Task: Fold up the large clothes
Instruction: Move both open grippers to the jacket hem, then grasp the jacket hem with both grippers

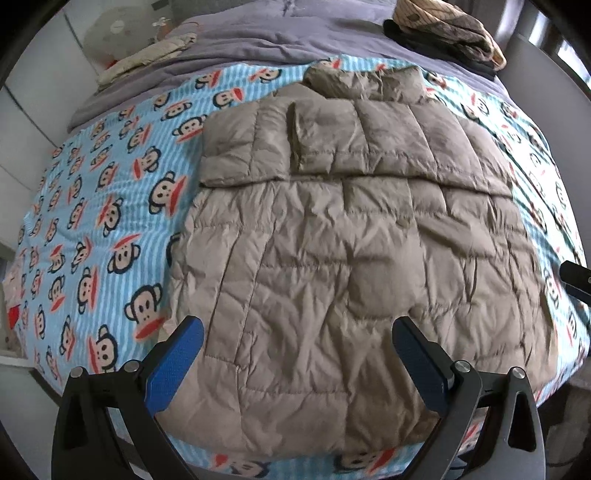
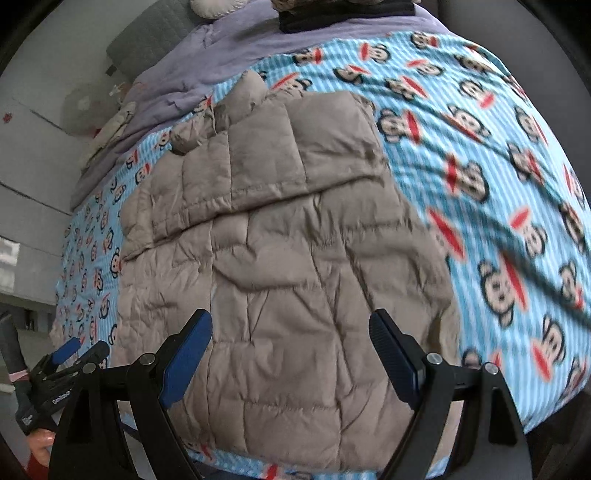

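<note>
Blue-padded left tongs (image 1: 297, 350) fill the bottom of the left wrist view, spread wide apart with nothing between the pads, hovering over the near hem of the jacket (image 1: 351, 258). That tan quilted jacket lies flat in the centre of the frame on the bed (image 1: 92, 221), which carries a blue striped monkey-print sheet. Both sleeves are folded across the chest, forming a band in the upper middle, and the collar or hood bunches at the far end. At upper left a beige garment (image 1: 147, 55) rests on a lavender blanket (image 1: 258, 33); at upper right sits a pile of folded clothes (image 1: 454, 33).

From the right wrist view, the left tongs (image 2: 79, 349) show small at lower left, beside the jacket's left edge. Centre bottom, the right tongs (image 2: 291, 332) also stand wide open and empty above the jacket (image 2: 288, 240) hem. Monkey sheet (image 2: 498, 184) covers the right half of the frame, somewhat blurred.
</note>
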`<state>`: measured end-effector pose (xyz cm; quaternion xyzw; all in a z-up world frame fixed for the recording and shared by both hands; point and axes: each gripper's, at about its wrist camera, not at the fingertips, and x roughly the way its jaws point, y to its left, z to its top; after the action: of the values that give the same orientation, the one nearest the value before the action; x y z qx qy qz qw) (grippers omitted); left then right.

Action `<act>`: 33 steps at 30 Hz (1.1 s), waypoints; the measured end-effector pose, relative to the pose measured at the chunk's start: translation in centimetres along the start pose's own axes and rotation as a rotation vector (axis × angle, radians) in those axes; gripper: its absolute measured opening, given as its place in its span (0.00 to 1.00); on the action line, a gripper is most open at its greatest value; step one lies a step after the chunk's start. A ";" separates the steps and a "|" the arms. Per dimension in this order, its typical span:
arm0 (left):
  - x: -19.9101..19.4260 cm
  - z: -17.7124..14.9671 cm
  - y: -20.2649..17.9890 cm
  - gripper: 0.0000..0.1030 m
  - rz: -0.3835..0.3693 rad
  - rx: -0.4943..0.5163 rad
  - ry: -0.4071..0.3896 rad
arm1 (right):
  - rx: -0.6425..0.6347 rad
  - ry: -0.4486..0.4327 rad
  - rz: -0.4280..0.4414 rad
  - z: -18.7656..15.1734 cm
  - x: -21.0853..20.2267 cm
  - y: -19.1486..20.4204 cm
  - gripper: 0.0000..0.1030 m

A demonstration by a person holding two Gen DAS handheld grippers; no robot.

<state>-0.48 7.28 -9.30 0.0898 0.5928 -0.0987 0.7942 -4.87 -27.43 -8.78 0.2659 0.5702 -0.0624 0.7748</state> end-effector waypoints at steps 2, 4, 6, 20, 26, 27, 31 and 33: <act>0.4 -1.0 0.6 0.99 -0.006 0.010 0.014 | 0.026 0.020 0.004 -1.6 0.4 0.3 0.86; 0.6 -2.2 1.4 0.99 -0.022 0.012 0.029 | 0.050 0.037 0.010 -3.2 0.8 0.7 0.86; 0.7 -3.6 2.3 0.99 -0.035 0.016 0.037 | 0.078 0.051 0.024 -5.2 1.1 1.2 0.86; 0.4 -11.1 10.6 0.99 -0.188 -0.171 0.067 | 0.366 0.084 0.105 -14.7 0.8 -2.1 0.86; 2.4 -13.9 12.0 0.99 -0.300 -0.365 0.141 | 0.478 0.095 0.168 -15.2 0.5 -6.2 0.86; 3.0 -14.3 11.9 0.99 -0.329 -0.390 0.155 | 0.502 0.101 0.181 -15.2 0.3 -7.0 0.86; 5.2 -15.1 11.1 0.99 -0.393 -0.482 0.212 | 0.586 0.094 0.231 -15.8 0.2 -10.2 0.86; 5.9 -15.1 10.9 0.99 -0.445 -0.528 0.214 | 0.632 0.100 0.273 -16.1 0.8 -11.5 0.86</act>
<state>-9.88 21.43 -18.93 -0.2400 0.6828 -0.1028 0.6824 -22.90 -29.28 -16.75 0.5693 0.5190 -0.1186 0.6265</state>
